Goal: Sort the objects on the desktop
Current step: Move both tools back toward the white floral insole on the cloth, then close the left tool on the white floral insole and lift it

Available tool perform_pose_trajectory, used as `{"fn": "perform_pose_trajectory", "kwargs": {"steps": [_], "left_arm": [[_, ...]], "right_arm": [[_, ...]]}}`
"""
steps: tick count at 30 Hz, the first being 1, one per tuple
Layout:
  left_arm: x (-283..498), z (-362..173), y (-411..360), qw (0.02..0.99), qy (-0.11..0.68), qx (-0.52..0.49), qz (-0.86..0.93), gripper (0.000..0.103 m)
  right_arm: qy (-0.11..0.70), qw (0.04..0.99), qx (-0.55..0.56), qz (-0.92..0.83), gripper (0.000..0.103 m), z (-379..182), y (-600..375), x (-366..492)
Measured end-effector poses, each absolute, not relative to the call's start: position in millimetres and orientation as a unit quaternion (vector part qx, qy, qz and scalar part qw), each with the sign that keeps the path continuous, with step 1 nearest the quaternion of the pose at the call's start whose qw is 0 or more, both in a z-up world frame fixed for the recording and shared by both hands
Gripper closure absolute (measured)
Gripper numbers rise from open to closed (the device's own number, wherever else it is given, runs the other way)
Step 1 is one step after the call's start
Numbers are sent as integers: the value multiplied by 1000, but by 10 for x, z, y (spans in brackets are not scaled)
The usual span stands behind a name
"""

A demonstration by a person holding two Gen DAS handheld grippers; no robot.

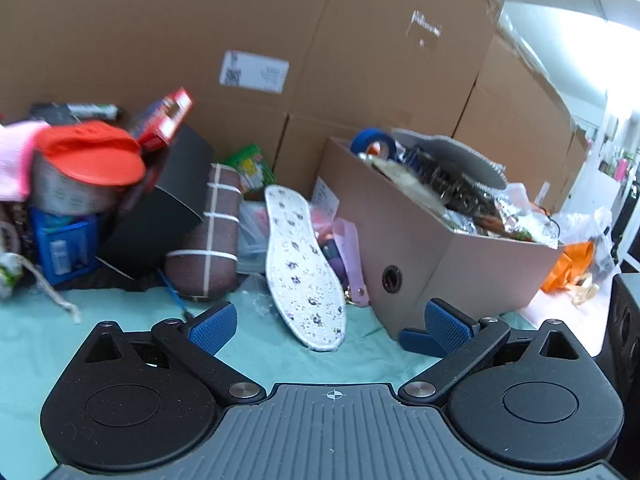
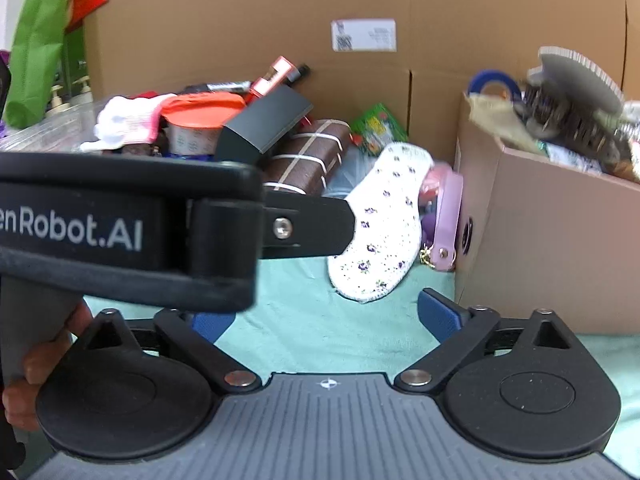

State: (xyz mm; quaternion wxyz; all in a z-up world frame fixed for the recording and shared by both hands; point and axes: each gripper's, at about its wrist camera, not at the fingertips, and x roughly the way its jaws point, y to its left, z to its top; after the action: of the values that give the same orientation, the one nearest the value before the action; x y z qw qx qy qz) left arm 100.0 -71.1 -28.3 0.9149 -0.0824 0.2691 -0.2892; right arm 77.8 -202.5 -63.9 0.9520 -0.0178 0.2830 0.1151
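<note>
Insole (image 1: pixel 304 268), white with small purple flowers, lies at the centre of the left wrist view on the green cloth (image 1: pixel 36 336). Its long axis runs from upper left to lower right, the far end propped against the clutter behind it and the near end on the cloth. The left gripper (image 1: pixel 328 326) is level and low at the bottom of the frame, its blue pads (image 1: pixel 212 328) spread wide with nothing between them. The brown box (image 1: pixel 460 276), full of odds and ends, stands at the right, near the right pad.

From the right wrist view the insole (image 2: pixel 384 228) sits centre right, leaning from upper right to lower left. The left gripper's black body (image 2: pixel 128 224) crosses the left half, its finger tip over the insole's edge; contact is unclear. The right gripper (image 2: pixel 326 320) is wide open and empty above the cloth (image 2: pixel 320 332), beside the box (image 2: pixel 552 256).
</note>
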Motion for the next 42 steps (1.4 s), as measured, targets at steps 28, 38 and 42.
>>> {"fn": "perform_pose_trajectory", "kwargs": {"steps": [28,38,42], "left_arm": [[1864,-603,-980,881,364,-82,-291,57],[1216,-585,-893,876,387,-62,-281,63],[881,-594,-844,868,397,-70,-290,63]], "right_arm": [[313,948,52,33,40,-781,-2183,1291],[332,939,10,92,40,-708,-2198,715],[343,932,5,117,40,-682,-2252,374]]}}
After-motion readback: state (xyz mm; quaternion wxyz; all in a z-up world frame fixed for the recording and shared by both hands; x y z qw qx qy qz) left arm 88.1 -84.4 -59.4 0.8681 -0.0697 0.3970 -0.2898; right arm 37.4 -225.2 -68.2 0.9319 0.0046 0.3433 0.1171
